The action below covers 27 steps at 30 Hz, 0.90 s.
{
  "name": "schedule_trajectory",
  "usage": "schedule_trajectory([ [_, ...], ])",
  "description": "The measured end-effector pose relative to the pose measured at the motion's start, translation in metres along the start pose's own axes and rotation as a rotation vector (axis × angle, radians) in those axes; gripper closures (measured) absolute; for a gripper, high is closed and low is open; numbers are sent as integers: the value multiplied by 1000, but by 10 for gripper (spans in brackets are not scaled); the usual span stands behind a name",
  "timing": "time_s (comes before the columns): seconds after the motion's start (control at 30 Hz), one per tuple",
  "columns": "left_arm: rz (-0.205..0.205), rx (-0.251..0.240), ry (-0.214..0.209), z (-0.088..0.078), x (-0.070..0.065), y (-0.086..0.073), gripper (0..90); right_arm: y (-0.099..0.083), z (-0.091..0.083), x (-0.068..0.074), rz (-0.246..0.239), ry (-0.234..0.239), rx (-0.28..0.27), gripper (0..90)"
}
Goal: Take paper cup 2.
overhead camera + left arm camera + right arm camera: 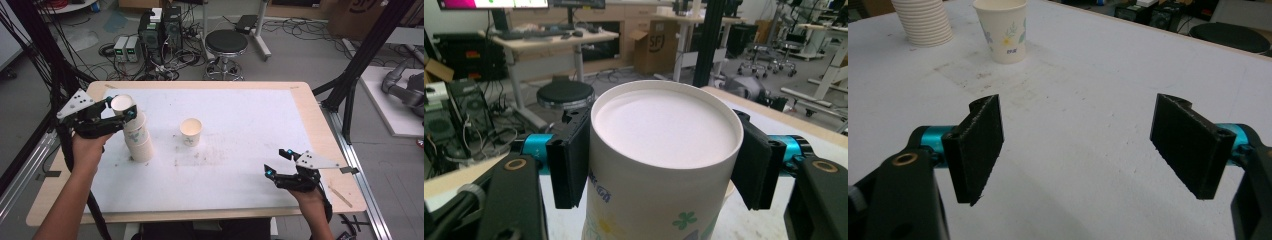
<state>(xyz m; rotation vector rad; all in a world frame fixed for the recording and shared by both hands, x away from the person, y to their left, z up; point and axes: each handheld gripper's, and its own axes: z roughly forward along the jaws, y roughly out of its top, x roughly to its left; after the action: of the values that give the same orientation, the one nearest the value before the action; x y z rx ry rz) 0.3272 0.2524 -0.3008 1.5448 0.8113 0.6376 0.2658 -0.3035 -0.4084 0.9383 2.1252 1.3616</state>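
Right gripper [1075,145] wide open, empty; left gripper [119,110] clamped on top paper cup [664,165] of stack [139,140].

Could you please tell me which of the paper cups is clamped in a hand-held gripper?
The top cup of the stack, upside down, clamped by the left hand-held gripper. The single cup stands upright, apart.
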Motion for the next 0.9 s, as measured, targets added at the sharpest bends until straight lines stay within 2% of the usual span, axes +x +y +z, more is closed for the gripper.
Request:
schedule_trajectory([
  [0.23, 17, -79, -12, -8, -8, 23, 343, 0, 0, 0, -1, 1, -2, 218],
  [0.4, 25, -105, -68, -7, -22, 28, 344, 0, 0, 0, 3, 0, -4, 218],
  [0.47, 12, -108, -99, -5, -27, 28, 344, 0, 0, 0, 0, 2, -3, 218],
  [0.67, 6, -90, -192, 5, -41, 20, 344, 1, 1, 1, 3, 4, -3, 218],
  [0.9, 11, -56, -260, 16, -57, 0, 344, 0, 2, 1, 2, 9, 1, 218],
])
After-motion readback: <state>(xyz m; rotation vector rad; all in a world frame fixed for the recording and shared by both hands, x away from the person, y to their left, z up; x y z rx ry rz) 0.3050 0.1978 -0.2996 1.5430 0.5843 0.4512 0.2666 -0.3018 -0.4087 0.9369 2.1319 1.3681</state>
